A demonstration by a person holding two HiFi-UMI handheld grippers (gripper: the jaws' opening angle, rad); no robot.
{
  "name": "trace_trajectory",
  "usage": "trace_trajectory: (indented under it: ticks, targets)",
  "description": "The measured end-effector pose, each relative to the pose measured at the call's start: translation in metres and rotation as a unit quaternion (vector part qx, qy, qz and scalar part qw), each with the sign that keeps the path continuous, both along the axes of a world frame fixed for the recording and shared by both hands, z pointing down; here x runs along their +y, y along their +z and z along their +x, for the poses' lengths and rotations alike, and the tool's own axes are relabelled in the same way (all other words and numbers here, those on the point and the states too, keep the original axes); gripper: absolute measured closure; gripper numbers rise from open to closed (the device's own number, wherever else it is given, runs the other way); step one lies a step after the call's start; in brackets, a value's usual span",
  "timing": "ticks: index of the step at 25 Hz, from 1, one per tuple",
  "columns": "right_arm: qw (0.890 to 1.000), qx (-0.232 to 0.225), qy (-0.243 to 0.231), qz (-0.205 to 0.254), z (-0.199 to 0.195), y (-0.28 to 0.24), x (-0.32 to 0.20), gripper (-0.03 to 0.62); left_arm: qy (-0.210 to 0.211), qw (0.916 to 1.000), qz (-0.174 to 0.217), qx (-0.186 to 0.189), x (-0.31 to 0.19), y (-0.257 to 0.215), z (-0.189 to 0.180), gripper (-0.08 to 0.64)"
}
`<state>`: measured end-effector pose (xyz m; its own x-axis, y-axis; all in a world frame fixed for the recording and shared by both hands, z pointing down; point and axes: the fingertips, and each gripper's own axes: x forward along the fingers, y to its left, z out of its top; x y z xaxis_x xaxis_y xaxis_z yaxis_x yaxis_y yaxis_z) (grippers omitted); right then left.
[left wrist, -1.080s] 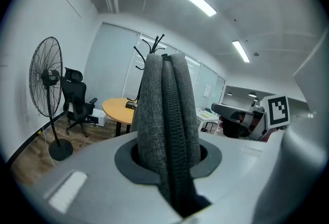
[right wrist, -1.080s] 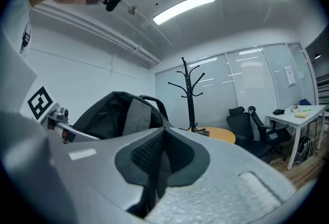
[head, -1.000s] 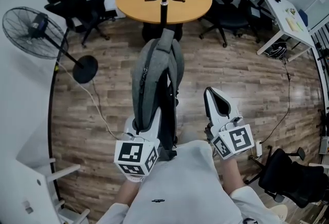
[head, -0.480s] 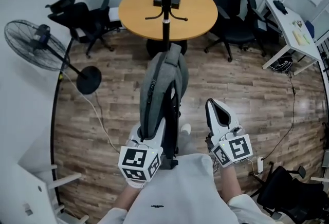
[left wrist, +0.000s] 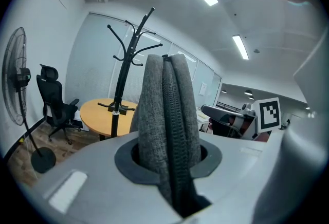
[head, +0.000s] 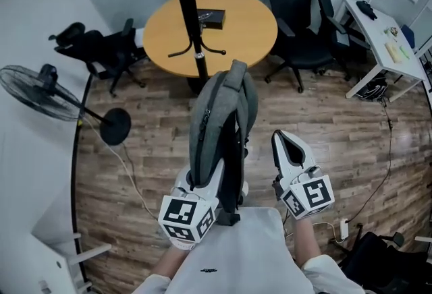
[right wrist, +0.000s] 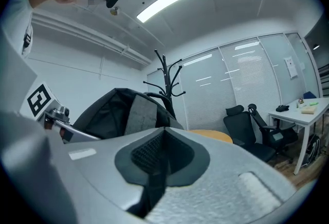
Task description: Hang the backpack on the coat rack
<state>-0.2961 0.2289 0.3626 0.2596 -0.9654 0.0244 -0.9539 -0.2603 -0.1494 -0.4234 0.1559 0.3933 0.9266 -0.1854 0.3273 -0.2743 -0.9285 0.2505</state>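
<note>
Head view:
- You carry the backpack upright at frame centre, over the wood floor.
- The left gripper is under its lower end.
- The coat rack stands in the upper middle of the frame, in front of the round table. It is apart from the backpack, and none of its hooks carries anything.
- The right gripper is at lower right, beside the backpack and not touching it.
- This view also gives the room: a fan at the left edge and a white desk at upper right.

Left gripper view:
- This is the only view that shows the grip itself. The left gripper is clenched on a fold of the backpack, with grey cloth and 1 black zipper line rising from between the jaws.
- The coat rack stands behind it, left of centre, and the fan is at the far left.

Right gripper view:
- The right gripper has its 2 jaws pressed together with nothing between them.
- The backpack bulks at centre left, its broad side showing here.
- The top of the coat rack rises behind it.
</note>
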Motion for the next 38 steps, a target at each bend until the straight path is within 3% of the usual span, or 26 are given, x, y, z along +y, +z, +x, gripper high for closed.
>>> trace_trajectory:
  ticks: [6,14,21,26,38]
  targets:
    - [1.0,0.013,0.006,0.007,0.061,0.0,0.012,0.591,-0.004,0.9998,0.006,0.019,-0.001,-0.006,0.057,0.445]
    - [0.999,0.005,0.03,0.023,0.093,-0.005,0.02,0.591,0.006,0.9998,0.019,0.009,-0.007,-0.012,0.09,0.445]
    - [0.998,-0.014,0.063,0.011,0.117,0.008,0.02,0.591,0.027,0.9996,-0.006,-0.01,-0.019,0.005,0.121,0.445]
    - [0.995,-0.011,0.095,0.007,0.152,0.008,0.017,0.591,0.051,0.9985,-0.018,-0.009,-0.028,0.012,0.165,0.445]
    - [0.994,-0.009,0.104,0.003,0.265,-0.005,-0.066,0.591,0.077,0.9965,-0.031,0.01,-0.098,0.001,0.291,0.445]
